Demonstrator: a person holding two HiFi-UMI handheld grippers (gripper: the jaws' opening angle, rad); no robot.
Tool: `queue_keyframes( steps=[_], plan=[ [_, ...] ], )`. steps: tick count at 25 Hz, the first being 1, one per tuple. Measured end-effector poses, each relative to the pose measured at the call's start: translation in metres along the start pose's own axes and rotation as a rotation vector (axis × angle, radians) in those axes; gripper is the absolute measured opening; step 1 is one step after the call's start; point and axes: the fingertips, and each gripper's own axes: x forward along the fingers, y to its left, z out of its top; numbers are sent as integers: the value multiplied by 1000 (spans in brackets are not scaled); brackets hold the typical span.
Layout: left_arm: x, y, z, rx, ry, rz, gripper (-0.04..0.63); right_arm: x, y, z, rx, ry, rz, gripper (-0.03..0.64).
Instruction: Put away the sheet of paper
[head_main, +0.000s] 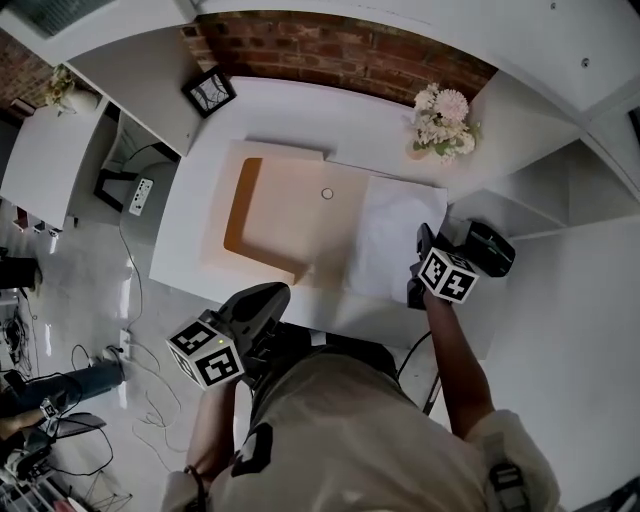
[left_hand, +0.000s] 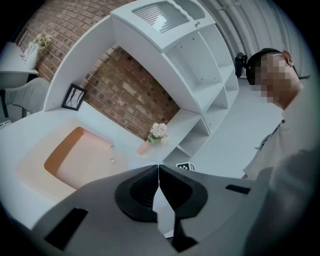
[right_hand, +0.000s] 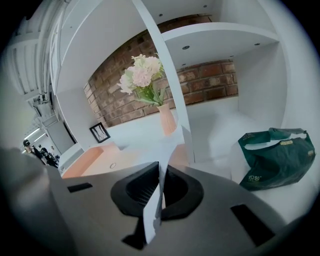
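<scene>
Currently | right gripper (right_hand: 159, 172) jaws pinched shut on edge of thin white paper sheet (head_main: 385, 235), which runs ahead of them over white desk (head_main: 300, 110), likely for lifting | left gripper (left_hand: 159, 172) jaws closed, empty.

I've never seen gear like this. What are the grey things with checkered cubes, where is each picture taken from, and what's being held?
No robot here: a person holds a two-jaw gripper in each hand; the marked cubes belong to them. The head view comes from a camera on the person's head, looking down; the other two cameras ride on the grippers. On the white desk lie a peach mat and a sheet of paper, with flowers and a picture frame behind. The right gripper is shut on the paper's edge. The left gripper is shut, empty.
</scene>
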Motion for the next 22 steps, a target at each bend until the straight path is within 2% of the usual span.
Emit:
queue_keyframes(
  steps=[11,16,22],
  plan=[
    [-35,36,-2,-43,12,-53,20,6,4,0,-134,13,-117,28],
    [-38,37,15,-7,-4,-51,20,12,-6,-5,-126,42,-172,28],
    [-43,39,19,-1,-5,-67,20,19,-8,-14,-115,64,-149,28]
  ],
)
